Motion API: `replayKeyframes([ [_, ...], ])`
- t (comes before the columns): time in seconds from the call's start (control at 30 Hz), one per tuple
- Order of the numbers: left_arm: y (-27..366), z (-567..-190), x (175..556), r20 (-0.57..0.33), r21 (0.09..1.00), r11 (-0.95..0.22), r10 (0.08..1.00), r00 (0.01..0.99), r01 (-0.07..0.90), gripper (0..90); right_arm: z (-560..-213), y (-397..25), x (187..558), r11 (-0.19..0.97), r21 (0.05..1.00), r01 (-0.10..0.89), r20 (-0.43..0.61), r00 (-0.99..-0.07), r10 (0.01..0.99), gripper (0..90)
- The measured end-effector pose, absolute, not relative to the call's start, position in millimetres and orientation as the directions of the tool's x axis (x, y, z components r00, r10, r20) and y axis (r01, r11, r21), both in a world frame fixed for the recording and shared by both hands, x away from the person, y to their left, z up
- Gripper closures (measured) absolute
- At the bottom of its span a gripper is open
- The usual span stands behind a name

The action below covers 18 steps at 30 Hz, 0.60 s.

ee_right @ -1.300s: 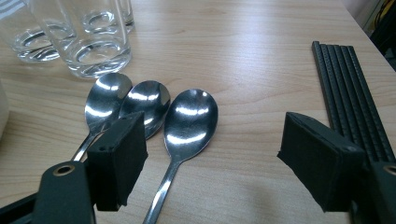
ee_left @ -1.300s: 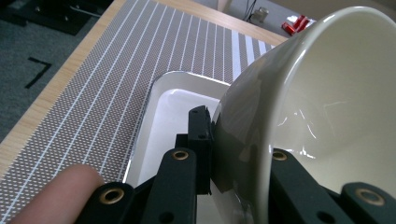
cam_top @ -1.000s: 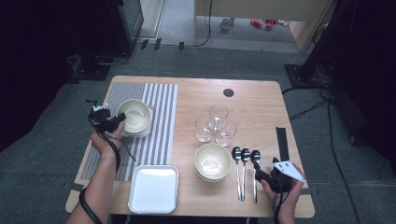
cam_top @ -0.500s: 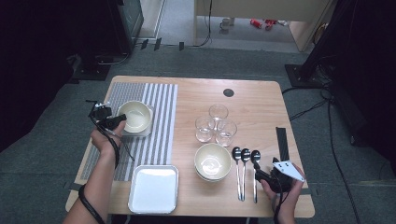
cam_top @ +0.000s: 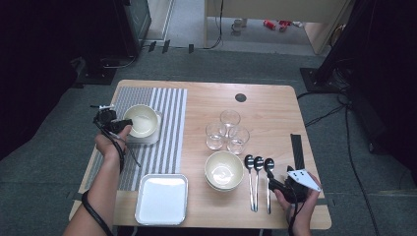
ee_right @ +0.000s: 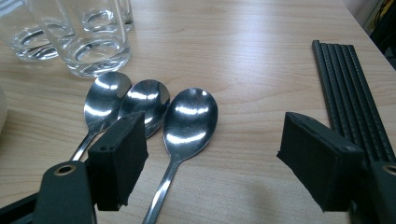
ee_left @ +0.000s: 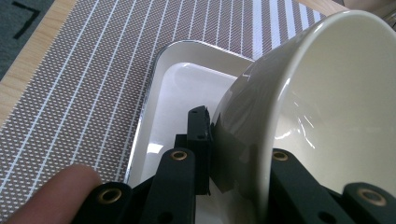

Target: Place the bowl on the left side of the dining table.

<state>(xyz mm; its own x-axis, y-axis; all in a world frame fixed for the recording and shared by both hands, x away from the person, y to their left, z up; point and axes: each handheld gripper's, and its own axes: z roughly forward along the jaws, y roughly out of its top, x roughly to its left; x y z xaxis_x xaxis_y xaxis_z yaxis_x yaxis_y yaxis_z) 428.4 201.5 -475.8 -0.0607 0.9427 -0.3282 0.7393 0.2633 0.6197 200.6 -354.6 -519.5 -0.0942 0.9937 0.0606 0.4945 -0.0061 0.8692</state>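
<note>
A cream bowl point(cam_top: 143, 120) is over a white square plate point(cam_top: 147, 138) on the striped placemat point(cam_top: 169, 123). My left gripper point(cam_top: 118, 125) is shut on the bowl's left rim. In the left gripper view one jaw presses the outside of the bowl point(ee_left: 317, 102) and the other sits inside it, with the plate point(ee_left: 182, 93) underneath. I cannot tell whether the bowl touches the plate. My right gripper point(cam_top: 273, 184) stands open low over the handles of three spoons point(cam_top: 256, 169). In the right gripper view the spoon bowls point(ee_right: 187, 116) lie between and beyond its pads, and nothing is held.
Three clear glasses point(cam_top: 227, 132) stand mid-table. Stacked cream bowls point(cam_top: 223, 170) sit left of the spoons. A second white square plate point(cam_top: 161, 198) lies at the front edge. Black chopsticks point(cam_top: 296, 147) lie along the right side, seen close in the right gripper view point(ee_right: 345, 79).
</note>
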Motion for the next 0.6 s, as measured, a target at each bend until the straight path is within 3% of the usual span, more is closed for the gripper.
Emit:
replayKeyframes([
  [0.6, 207.8, -481.4, 440.2, -0.317, 0.583, 0.269, 0.944, -0.09, 0.767, 79.7, -519.5, -354.6, 200.5, -0.006, 0.869, 0.494, 0.06, -0.094, 0.994, 23.0],
])
